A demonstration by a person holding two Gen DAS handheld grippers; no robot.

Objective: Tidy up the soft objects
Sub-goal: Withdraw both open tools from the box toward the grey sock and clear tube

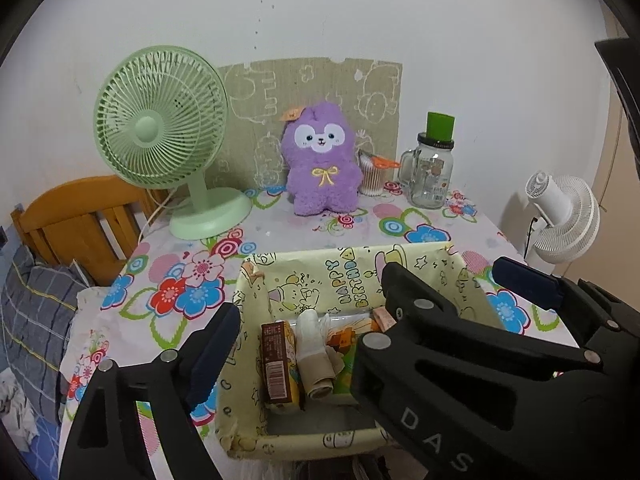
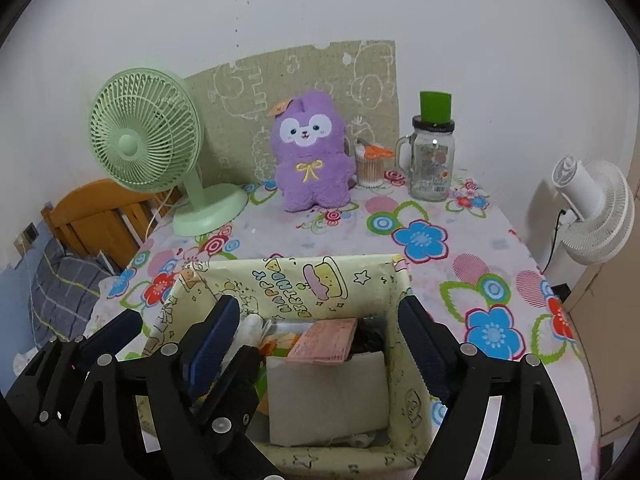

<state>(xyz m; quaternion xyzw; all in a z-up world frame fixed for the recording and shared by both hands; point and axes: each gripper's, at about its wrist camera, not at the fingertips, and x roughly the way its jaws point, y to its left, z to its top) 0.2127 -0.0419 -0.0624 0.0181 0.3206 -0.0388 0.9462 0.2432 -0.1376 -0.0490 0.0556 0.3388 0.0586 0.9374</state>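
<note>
A purple plush animal [image 1: 321,164] sits upright at the back of the flowered table, against a cardboard sheet; it also shows in the right wrist view [image 2: 310,160]. A pale yellow fabric-lined box [image 1: 256,292] stands at the near edge, holding a brown carton [image 1: 278,360], a rolled cloth [image 1: 316,344] and packets. In the right wrist view the box [image 2: 400,320] holds a grey pad [image 2: 328,396] and a pink packet [image 2: 326,340]. My left gripper [image 1: 308,312] is open over the box. My right gripper [image 2: 320,328] is open over the box; it also shows in the left wrist view [image 1: 440,276].
A green desk fan [image 1: 160,136] stands at the back left. A glass jar mug with a green cup on top [image 1: 434,168] and a cotton-swab cup [image 1: 374,178] stand at the back right. A white fan [image 1: 564,216] is beyond the table's right edge. A wooden bed frame [image 1: 80,216] lies left.
</note>
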